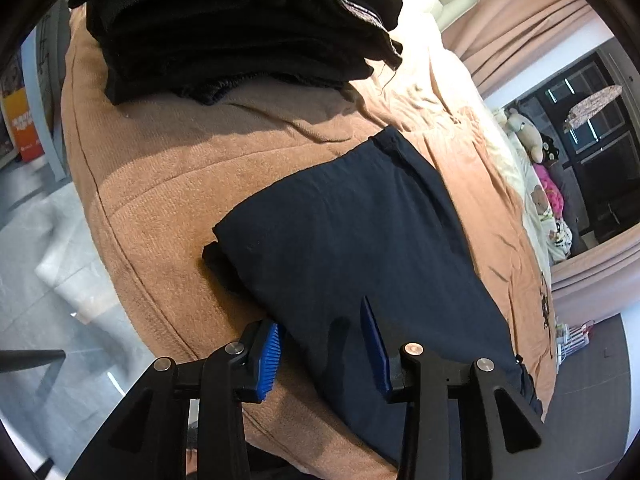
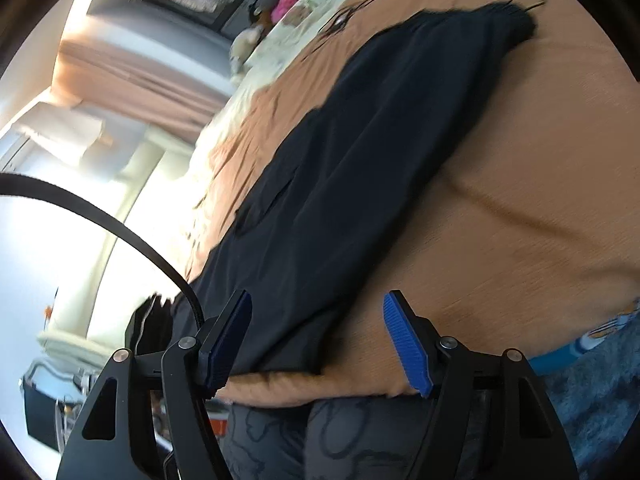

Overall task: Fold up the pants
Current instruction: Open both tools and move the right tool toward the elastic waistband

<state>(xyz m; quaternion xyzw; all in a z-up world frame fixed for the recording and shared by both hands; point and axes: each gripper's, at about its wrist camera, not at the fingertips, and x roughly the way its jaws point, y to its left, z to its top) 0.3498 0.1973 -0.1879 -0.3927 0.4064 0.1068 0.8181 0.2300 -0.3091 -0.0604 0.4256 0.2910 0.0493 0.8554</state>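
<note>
One bed (image 1: 160, 184) fills most of both views, covered with one tan blanket (image 2: 520, 184). On this blanket lies one pair of dark navy pants (image 1: 360, 232), folded lengthwise into a long band that runs along the bed; in the right wrist view its far end is gathered into a bunched cuff (image 2: 516, 20). At the far end of the bed, in the left wrist view, stands one stack of folded dark clothes (image 1: 240, 28); I count about four or five layers in it, but the exact number I cannot tell. Beyond the bed there are pink curtains (image 1: 516, 28) and some soft toys (image 1: 528, 136), small and not clear.

There are two grippers, each with two blue pads. The left gripper (image 1: 325, 354) has its fingers moderately spread; they stand above the near part of the pants, and nothing is pinched between them. The right gripper (image 2: 318, 342) has its fingers spread wider. Its left pad (image 2: 228, 340) is over the near end of the pants, its right pad (image 2: 406, 344) over the bare blanket, and it holds nothing. Whether the left pad touches the cloth I cannot tell.
</note>
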